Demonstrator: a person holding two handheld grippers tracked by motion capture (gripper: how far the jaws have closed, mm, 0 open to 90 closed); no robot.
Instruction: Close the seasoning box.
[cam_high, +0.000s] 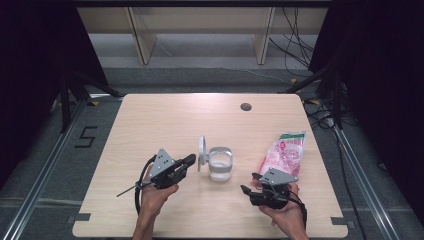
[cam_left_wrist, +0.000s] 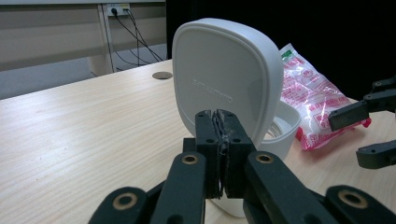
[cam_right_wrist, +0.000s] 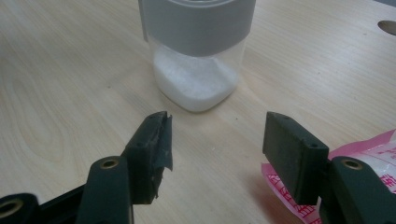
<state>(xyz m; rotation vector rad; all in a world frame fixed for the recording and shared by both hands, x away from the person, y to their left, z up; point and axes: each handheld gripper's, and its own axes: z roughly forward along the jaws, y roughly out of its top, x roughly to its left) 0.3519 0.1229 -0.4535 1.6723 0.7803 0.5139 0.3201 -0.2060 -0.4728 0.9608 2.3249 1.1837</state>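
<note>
Left gripper (cam_high: 189, 161): jaws pressed together, empty, tips just beside jar (cam_high: 220, 164) with raised lid (cam_high: 202, 151). Right gripper (cam_high: 248, 183): jaws spread, empty, jar near ahead, pink packet (cam_high: 283, 153) beside.

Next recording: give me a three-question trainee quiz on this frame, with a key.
1. True or false: the left gripper has its jaws closed.
2. The container holds: A) white granules B) red liquid C) nothing.
3. Which gripper is nearest the pink bag?

Key: 1. True; they meet just in front of the raised lid. 2. A, a shallow layer at the bottom. 3. The right gripper, jaws open, bag beside its jaw.
</note>
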